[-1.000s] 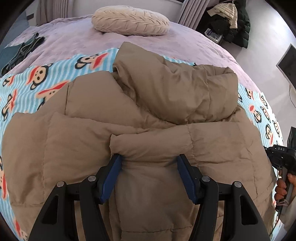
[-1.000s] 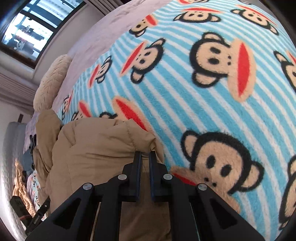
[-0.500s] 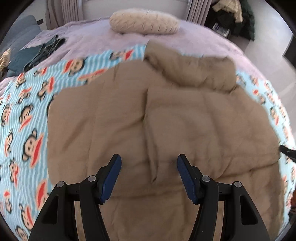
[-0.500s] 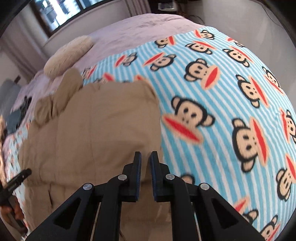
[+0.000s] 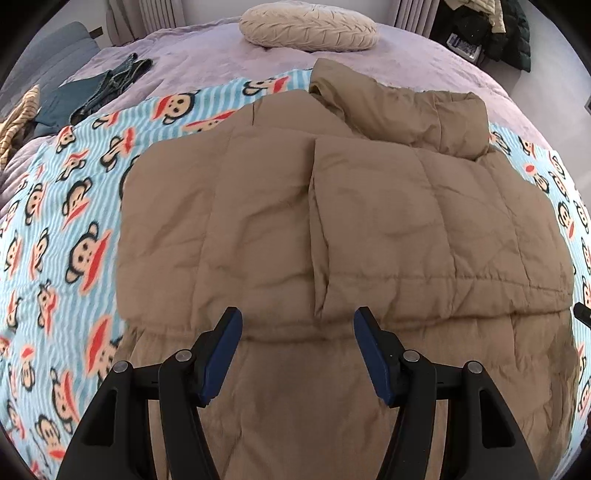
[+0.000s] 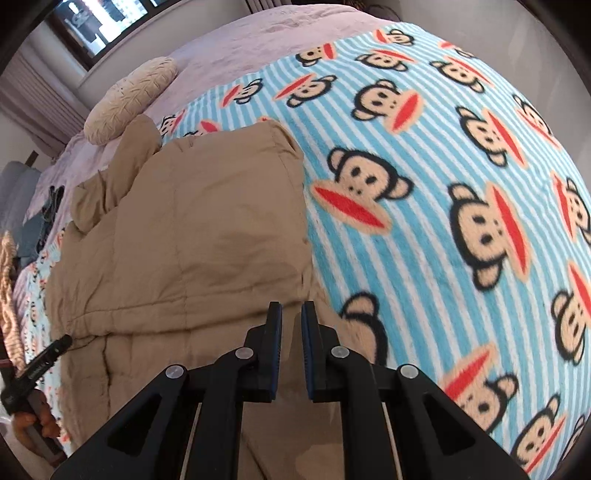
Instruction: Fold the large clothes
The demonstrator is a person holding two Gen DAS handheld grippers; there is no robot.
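Observation:
A tan puffer jacket (image 5: 369, 206) lies flat on the monkey-print blanket (image 5: 74, 229), sleeves folded in over its front and hood (image 5: 406, 110) bunched at the far end. My left gripper (image 5: 298, 317) hovers open above the jacket's near part, with nothing between its blue pads. In the right wrist view the jacket (image 6: 184, 240) fills the left half. My right gripper (image 6: 291, 308) hangs over its right edge, jaws almost together with only a thin gap and no fabric in it. The left gripper (image 6: 40, 365) and the hand holding it show at the far left.
A cream pillow (image 5: 308, 27) lies at the head of the bed on a lilac cover. Dark folded clothes (image 5: 103, 88) sit at the far left. A pile of coats (image 5: 491, 33) stands beyond the bed's far right corner. Striped blanket (image 6: 443, 147) stretches right of the jacket.
Both grippers have drawn back and up from the jacket. The left one let go of the sleeve fold, which now lies flat. The right one released the jacket's edge.

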